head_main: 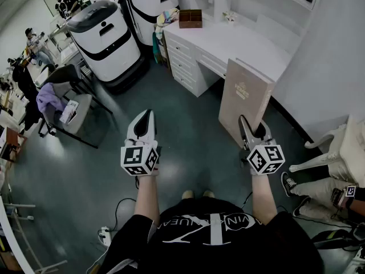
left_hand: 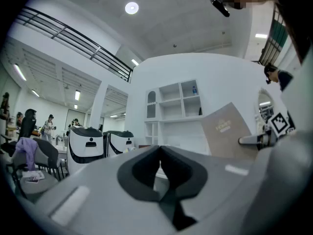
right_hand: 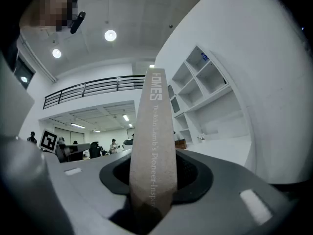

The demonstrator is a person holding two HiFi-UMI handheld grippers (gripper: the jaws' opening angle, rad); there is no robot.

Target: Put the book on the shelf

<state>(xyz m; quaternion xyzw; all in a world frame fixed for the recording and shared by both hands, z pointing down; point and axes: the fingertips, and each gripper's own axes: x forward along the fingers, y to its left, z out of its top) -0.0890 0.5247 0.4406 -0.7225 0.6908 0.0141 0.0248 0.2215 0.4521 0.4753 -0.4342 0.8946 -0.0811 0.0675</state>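
Gripping book point(head_main: 245, 99) by its spine with right gripper point(head_main: 251, 129), clamped firm, upright just off desk's point(head_main: 239, 41) front edge. Holds left gripper point(head_main: 142, 120) pinched together, empty. Needs steady, level lift toward shelf point(right_hand: 205, 89).

Open-plan robotics laboratory with a mock domestic corner. A white desk point(head_main: 239, 41) with drawers and a white shelf unit point(left_hand: 176, 102) stand against a white wall point(head_main: 336, 56), with two white-and-black mobile robots point(head_main: 105, 36) beside them. Office chairs point(head_main: 71, 104), people at workstations point(head_main: 34, 39), a railed mezzanine point(right_hand: 93, 89) and ceiling lights point(right_hand: 110, 35) occupy the hall behind.
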